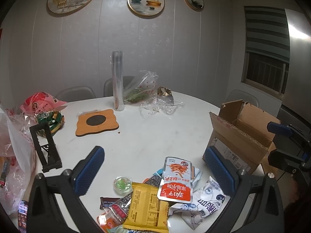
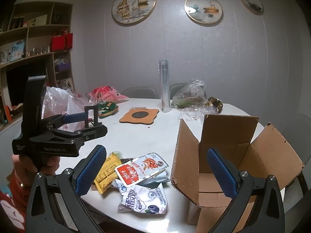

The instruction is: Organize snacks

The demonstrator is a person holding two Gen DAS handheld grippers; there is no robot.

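Note:
A pile of snacks lies on the white table (image 1: 151,136) at its near edge: a red-and-white packet (image 1: 176,180) on top, a yellow packet (image 1: 146,207), a white-and-blue bag (image 1: 204,205), a green jelly cup (image 1: 122,184) and a dark bar (image 1: 108,202). My left gripper (image 1: 154,169) hangs open just above the pile, holding nothing. An open cardboard box (image 2: 223,155) stands right of the snacks. My right gripper (image 2: 156,171) is open and empty, spanning the red-and-white packet (image 2: 140,169) and the box's left flap. A hand (image 2: 33,165) holds the left gripper (image 2: 96,123).
A wooden trivet (image 1: 97,122), an upright roll of clear film (image 1: 117,81) and crumpled plastic bags (image 1: 161,104) sit mid-table. A black stand (image 1: 46,147), a pink bag (image 1: 40,102) and a large plastic bag (image 1: 13,155) crowd the left side. Chairs stand behind.

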